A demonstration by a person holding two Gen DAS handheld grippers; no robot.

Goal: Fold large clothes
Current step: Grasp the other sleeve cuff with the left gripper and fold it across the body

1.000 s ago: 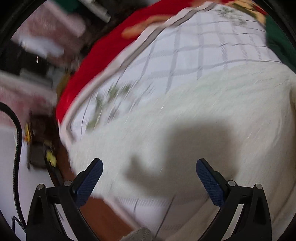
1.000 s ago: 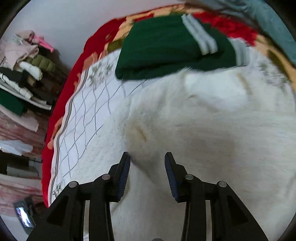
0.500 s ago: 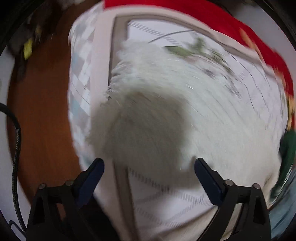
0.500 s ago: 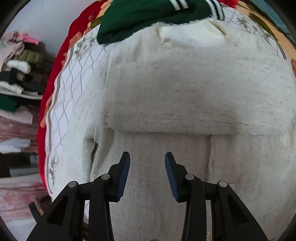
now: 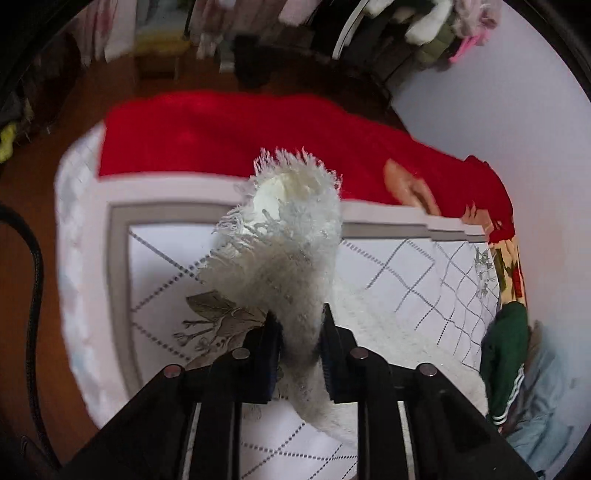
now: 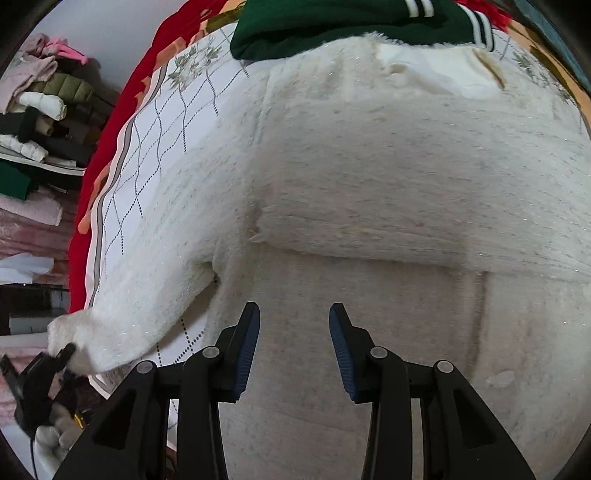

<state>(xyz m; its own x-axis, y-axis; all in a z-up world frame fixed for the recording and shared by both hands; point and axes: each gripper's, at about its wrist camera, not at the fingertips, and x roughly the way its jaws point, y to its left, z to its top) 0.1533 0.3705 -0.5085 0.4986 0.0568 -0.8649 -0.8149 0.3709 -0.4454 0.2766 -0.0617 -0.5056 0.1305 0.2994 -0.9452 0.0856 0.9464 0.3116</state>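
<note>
Item: one large fluffy white sweater (image 6: 369,177), spread on a bed with a white diamond-stitched quilt (image 5: 424,266), one sleeve already laid across the chest. Nearest in the left wrist view, at 6 o'clock, the left gripper (image 5: 300,343): its jaws have just been closing and now pinch the cuff of the other sleeve (image 5: 291,236), whose frayed end stands up toward 12 o'clock. Nearest in the right wrist view, at 6 o'clock, the right gripper (image 6: 293,343): partly open, holding nothing, poised over the sweater's lower body. At 8 o'clock in that view the gripped sleeve stretches to the bed's edge. Farther, at 12 o'clock, a folded dark green garment (image 6: 332,26) touches the collar; beyond, a red blanket (image 5: 229,136) hangs off the edge. Handling, by judgement: soft, limp, bulky but light, not slippery; pile compresses, so pinch deep. Best holds: cuff, hem corners, shoulder seams.
</note>
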